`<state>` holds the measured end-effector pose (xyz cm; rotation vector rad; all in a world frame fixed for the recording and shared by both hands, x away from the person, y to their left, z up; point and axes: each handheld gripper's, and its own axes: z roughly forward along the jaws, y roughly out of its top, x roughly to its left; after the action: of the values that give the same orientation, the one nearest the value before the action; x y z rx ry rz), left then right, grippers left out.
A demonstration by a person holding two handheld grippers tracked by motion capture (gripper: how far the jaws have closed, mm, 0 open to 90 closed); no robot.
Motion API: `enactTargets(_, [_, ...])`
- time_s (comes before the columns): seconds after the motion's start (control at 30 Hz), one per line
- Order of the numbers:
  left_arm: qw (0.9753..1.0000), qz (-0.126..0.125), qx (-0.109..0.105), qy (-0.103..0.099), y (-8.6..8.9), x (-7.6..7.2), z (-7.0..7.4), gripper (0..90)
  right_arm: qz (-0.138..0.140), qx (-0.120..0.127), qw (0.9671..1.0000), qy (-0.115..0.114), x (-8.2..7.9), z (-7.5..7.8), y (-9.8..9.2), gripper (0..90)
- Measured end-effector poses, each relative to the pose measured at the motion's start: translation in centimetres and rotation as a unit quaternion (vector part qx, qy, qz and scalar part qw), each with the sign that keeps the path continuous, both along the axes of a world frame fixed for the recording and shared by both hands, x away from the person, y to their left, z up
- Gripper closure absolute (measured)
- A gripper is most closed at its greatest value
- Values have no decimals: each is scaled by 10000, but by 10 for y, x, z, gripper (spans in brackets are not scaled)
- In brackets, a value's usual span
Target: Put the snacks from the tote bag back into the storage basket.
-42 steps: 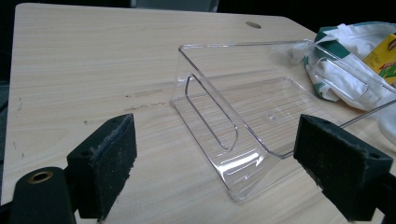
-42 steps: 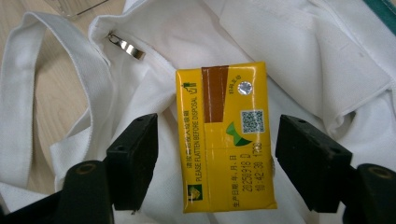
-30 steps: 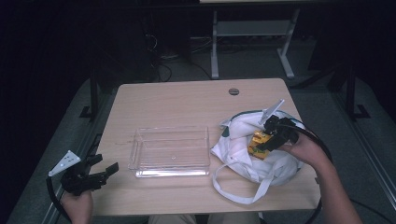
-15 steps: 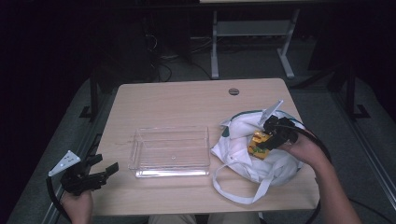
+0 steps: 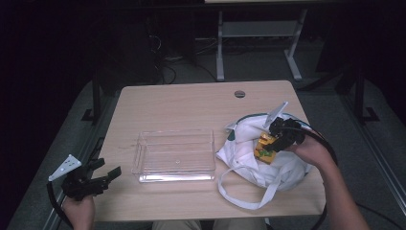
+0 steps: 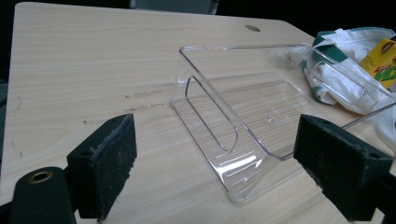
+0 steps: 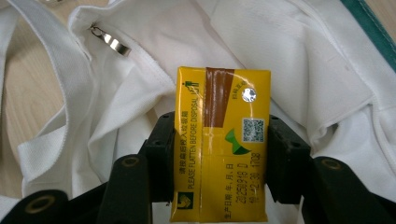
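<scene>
A yellow drink carton (image 7: 222, 140) sits between the black jaws of my right gripper (image 7: 219, 149), which is shut on it just above a white cloth bag (image 7: 303, 60). From the high view the carton (image 5: 264, 146) and right gripper (image 5: 278, 140) hover over the white bag (image 5: 249, 158) at the table's right side. A clear plastic tray (image 5: 174, 155) lies empty mid-table. My left gripper (image 5: 107, 176) rests open at the table's front left corner, facing the tray (image 6: 243, 121) a short way off, nothing between its pads (image 6: 105, 163).
The bag's long white strap (image 5: 249, 199) loops toward the front edge. A metal zipper pull (image 7: 109, 41) lies on the bag's hem. A round cable hole (image 5: 240, 94) marks the far side of the wooden table (image 5: 191, 103). Desk legs stand on the floor beyond.
</scene>
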<state>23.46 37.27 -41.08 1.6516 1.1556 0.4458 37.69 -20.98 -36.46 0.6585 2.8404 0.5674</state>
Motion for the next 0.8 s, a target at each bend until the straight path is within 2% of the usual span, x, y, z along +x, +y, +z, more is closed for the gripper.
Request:
enactTargets(0.17, [10000, 3, -9, -16, 1, 0, 0, 127, -6, 62, 9999, 111, 2, 2, -1, 523])
enactTargets(0.43, [10000, 14, -12, -19, 1, 0, 0, 127, -26, 220, 9997, 130, 3, 6, -7, 525])
enactTargets(0.8, [10000, 27, -5, -25, 1, -1, 1, 127, 51, 229, 9997, 17, 0, 30, -5, 525])
